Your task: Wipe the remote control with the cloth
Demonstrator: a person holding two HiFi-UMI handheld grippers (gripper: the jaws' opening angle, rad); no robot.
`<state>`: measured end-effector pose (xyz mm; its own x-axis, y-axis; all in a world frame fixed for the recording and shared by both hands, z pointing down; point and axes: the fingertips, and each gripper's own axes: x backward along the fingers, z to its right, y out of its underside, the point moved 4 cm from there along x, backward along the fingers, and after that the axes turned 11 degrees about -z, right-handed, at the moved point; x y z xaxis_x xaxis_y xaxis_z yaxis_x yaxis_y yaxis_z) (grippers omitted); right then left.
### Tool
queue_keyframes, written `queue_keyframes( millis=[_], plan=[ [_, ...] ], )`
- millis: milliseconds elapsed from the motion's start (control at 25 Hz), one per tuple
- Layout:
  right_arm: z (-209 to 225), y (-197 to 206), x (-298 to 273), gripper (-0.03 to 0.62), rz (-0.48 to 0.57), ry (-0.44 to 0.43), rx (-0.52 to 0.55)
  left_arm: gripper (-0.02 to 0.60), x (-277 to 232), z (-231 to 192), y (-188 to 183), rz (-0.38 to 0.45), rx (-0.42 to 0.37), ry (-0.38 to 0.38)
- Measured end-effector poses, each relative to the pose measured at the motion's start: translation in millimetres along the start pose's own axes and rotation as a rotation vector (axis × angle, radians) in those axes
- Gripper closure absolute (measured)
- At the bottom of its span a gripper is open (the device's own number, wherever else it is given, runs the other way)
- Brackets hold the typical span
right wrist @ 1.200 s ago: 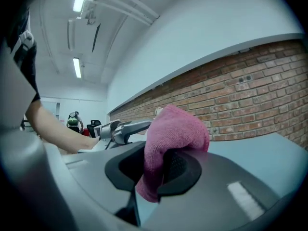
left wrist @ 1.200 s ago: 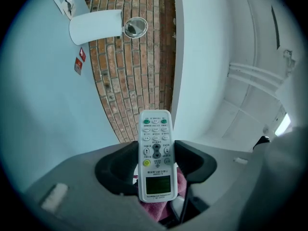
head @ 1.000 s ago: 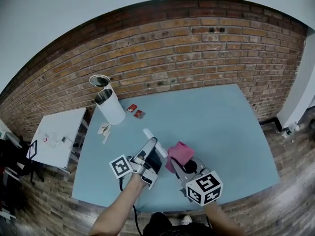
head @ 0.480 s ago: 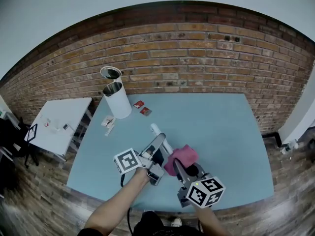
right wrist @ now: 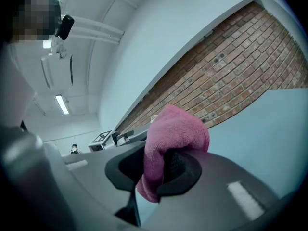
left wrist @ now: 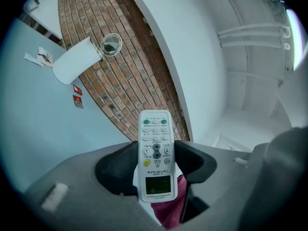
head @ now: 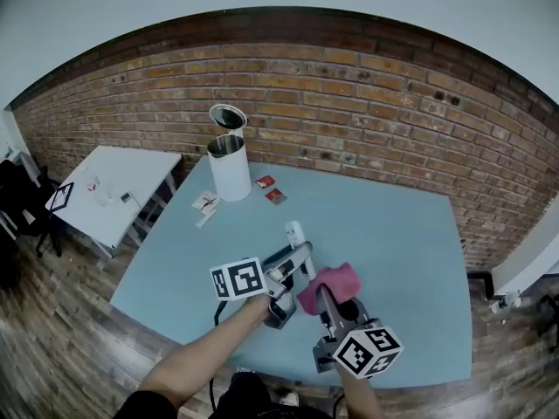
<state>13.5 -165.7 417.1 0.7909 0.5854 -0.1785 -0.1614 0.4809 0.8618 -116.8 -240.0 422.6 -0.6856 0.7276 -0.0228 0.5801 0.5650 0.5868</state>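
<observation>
The left gripper [left wrist: 156,163] has its dark, rubbery pads clamped on the two long edges of the remote [left wrist: 155,153], held about midway along. It is a slim white plastic bar with green and yellow buttons and a small greenish screen at its near end, and its far end points to 12 o'clock in the left gripper view. The right gripper [right wrist: 161,170] is pinched on a fold of the cloth [right wrist: 175,129], a soft, fuzzy pink towel that bulges above the jaws in a rounded lump.

In the head view both tools hang over the near half of the table [head: 402,234]. The cloth sits at about 3 o'clock from the remote, just beside it and apparently touching; the left gripper view shows pink behind the remote's near end.

Since a second ago the grippers have hardly shifted place, but the left one's marker cube now shows a squarer face — the wrist has rolled, turning the remote against the cloth. That suggests the wipe is under way, with a fresh side being brought round.

The table is smooth matte pale blue. At 11 o'clock from the grippers stands a white canister [head: 229,171], with two small red packets [head: 271,188] near it — behind them, a rough brick wall [head: 349,103].
</observation>
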Motion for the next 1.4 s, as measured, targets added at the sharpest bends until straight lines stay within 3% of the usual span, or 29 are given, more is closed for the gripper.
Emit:
queue_keyframes(
  millis=[400, 720, 960, 1400],
  plan=[
    [0.8, -12.5, 1.5, 0.531, 0.015, -0.009, 0.015, 0.339, -2.8, 2.9, 8.8, -0.114, -0.119, -0.04],
    [0.3, -26.6, 8.7, 0.531, 0.035, -0.007, 0.04, 0.339, -10.4, 13.2, 24.5, -0.251, -0.251, -0.038],
    [5.1, -37.7, 16.8, 0.531, 0.027, 0.002, 0.132, 0.339, -14.3, 20.4, 38.1, -0.353, -0.391, -0.059],
    [10.5, -50.1, 26.3, 0.531, 0.044, 0.022, 0.153, 0.339, -17.4, 30.3, 57.6, -0.508, -0.633, -0.116]
  ],
)
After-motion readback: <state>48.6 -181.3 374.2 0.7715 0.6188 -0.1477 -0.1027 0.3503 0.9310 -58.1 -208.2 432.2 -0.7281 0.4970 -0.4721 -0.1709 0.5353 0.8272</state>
